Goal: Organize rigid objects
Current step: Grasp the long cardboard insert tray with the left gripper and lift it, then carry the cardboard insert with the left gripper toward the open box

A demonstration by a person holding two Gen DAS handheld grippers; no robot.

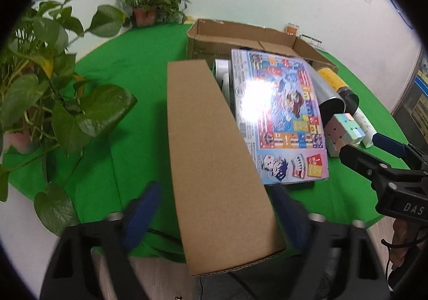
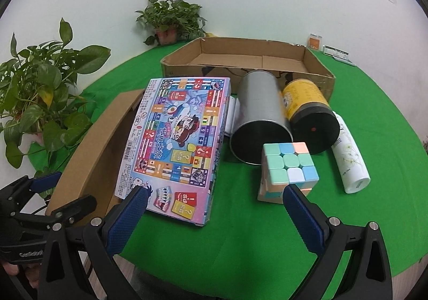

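Left gripper (image 1: 214, 219) settling around the long plain brown cardboard box (image 1: 214, 155), right gripper (image 2: 214, 209) open over the clutter.

The left jaws straddle the near end of the brown box, apart, with a visible gap on the left pad, so I judge the grasp not yet made; it lies on the green-covered desk (image 2: 240, 233) against the colourful flat board-game box (image 2: 176, 139). The right jaws stand wide and empty near the pastel puzzle cube (image 2: 289, 166). Next, probably: close on the box and carry it to the open cardboard tray (image 2: 315, 70) at the far side.
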